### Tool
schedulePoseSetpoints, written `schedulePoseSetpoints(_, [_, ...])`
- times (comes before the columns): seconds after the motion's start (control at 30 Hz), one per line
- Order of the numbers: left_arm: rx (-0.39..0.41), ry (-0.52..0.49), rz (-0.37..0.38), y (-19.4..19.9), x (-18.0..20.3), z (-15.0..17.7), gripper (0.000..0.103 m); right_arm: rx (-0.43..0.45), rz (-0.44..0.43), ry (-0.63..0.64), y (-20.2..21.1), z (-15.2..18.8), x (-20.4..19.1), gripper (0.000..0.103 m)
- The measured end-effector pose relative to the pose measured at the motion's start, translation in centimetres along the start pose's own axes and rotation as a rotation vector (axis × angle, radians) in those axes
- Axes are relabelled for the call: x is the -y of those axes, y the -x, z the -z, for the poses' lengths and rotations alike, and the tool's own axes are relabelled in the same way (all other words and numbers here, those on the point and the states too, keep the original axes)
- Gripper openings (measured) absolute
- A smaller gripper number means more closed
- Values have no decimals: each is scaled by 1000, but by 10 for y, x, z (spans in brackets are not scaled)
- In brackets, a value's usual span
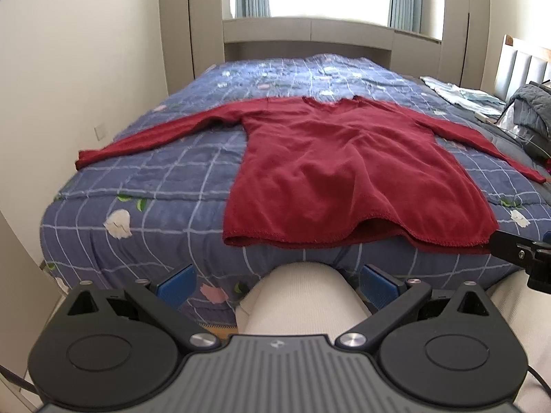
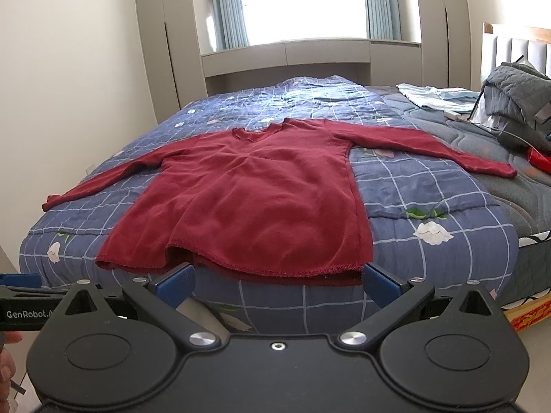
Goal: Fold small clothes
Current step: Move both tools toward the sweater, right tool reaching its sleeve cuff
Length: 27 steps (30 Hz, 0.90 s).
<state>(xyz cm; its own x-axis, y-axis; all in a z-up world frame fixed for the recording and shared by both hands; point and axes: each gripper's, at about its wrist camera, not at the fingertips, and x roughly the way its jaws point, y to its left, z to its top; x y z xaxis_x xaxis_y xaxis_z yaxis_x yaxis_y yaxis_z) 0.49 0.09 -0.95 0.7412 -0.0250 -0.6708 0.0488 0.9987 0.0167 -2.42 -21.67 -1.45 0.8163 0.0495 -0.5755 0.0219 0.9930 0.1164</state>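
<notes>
Red sweater [image 1: 341,168] lies flat, front up, on the bed [image 1: 165,179], over a blue checked quilt [image 2: 413,186] with flower print. Both sleeves spread out sideways; neckline points toward the window [image 2: 303,3]; hem sits at the near bed edge, slightly lifted in the middle. Left claw [image 1: 277,284] spread wide, holding nothing, short of the bed above a pale trouser knee [image 1: 303,296]. Right claw [image 2: 277,280] also spread wide, empty, its blue pads [image 2: 179,280] just below the hem; contact cannot be told. Grey blanket [image 2: 516,89] heaped at the headboard [image 2: 523,48] side, well apart from the sweater.
</notes>
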Motion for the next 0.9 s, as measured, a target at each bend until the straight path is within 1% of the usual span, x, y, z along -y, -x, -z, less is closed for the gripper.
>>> schedulePoseSetpoints(0.1, [-45, 5, 15, -6, -1, -3, 103, -4, 2, -13, -4, -4, 3, 103])
schedulePoseSetpoints(0.17, [-60, 2, 21, -8, -2, -8, 103, -14, 12, -21, -9, -10, 7, 103])
schedulePoseSetpoints(0.3, [-79, -28, 28, -20, 0, -28, 103, -63, 63, -19, -29, -29, 17, 103])
schedulePoseSetpoints(0.37, [-68, -39, 24, -26, 3, -43, 103, -68, 97, -7, -38, -38, 21, 103])
schedulePoseSetpoints(0.5, [-37, -31, 19, -40, 10, -77, 103, -47, 155, 2, -53, -58, 35, 103])
schedulePoseSetpoints(0.63, [-23, -37, 13, -58, 22, -107, 103, -32, 169, -19, -72, -77, 58, 103])
schedulePoseSetpoints(0.73, [-16, -76, 26, -73, 36, -124, 103, -29, 180, -24, -90, -90, 73, 103])
schedulePoseSetpoints(0.9, [-13, -122, 12, -101, 65, -150, 103, -25, 199, -17, -118, -106, 97, 103])
